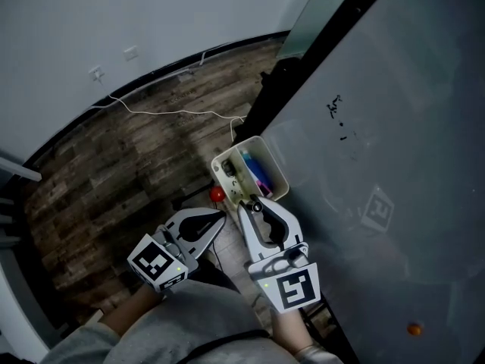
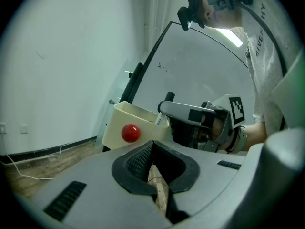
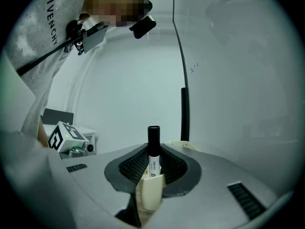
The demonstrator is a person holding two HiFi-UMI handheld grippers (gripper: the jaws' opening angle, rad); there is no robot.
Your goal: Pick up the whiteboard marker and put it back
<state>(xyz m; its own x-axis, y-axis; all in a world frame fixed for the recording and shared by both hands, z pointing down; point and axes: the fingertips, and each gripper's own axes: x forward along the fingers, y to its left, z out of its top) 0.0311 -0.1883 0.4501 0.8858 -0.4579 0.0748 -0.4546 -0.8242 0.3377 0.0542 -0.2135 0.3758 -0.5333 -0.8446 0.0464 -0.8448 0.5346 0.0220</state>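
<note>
My right gripper is shut on the whiteboard marker, a white barrel with a black cap that stands upright between the pads. In the head view its tip hovers at the near rim of the cream holder box fixed to the whiteboard, just above it. The left gripper view shows the same gripper over the box, with the marker's white end pointing down. My left gripper waits beside it, left of the box, jaws closed and empty.
A red ball sticks to the box's outer wall. Blue and pink markers lie inside the box. A white cable runs over the wooden floor. A small orange magnet sits low on the board.
</note>
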